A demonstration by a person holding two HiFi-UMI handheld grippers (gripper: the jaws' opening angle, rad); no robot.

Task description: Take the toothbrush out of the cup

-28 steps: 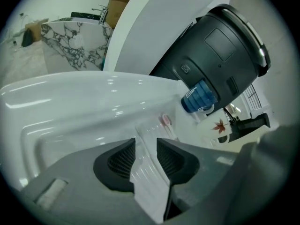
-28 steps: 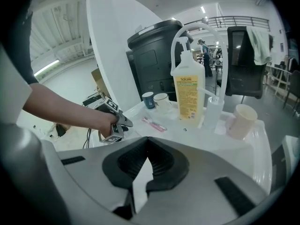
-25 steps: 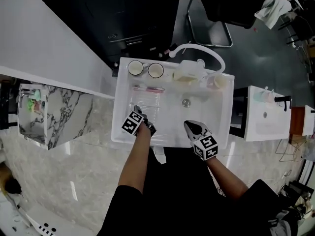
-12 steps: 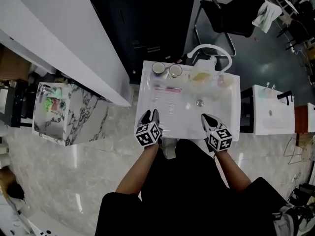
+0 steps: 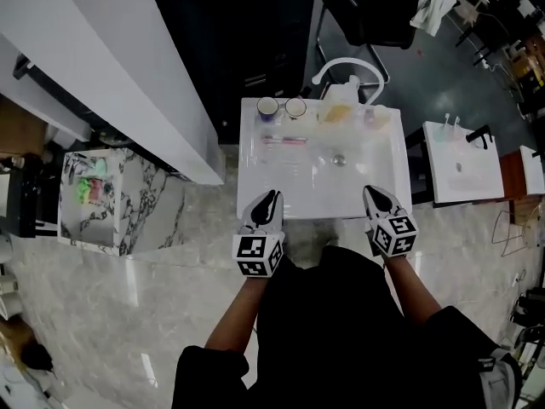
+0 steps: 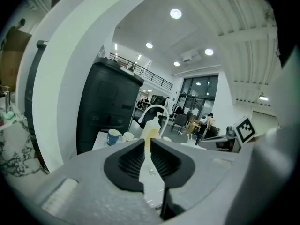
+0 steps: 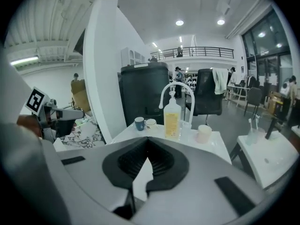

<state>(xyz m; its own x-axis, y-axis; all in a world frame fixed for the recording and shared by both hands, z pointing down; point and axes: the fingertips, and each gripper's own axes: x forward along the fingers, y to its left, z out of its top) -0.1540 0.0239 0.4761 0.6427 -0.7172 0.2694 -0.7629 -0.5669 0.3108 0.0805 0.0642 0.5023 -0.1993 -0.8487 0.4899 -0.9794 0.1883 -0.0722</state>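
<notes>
My left tongs (image 5: 271,196) and right tongs (image 5: 370,191) have risen off the sink (image 5: 255,177).
Left just narrowed to an empty slit; right pressed together.

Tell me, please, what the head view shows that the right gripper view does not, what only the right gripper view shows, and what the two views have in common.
Only the head view shows the pink toothbrush lying flat on the sink, and the drain. Only the right gripper view shows the balcony railing and the ceiling lights. Both show the blue cup, the white cup, the soap bottle, the faucet, the second sink and the right tongs, shut and empty.
</notes>
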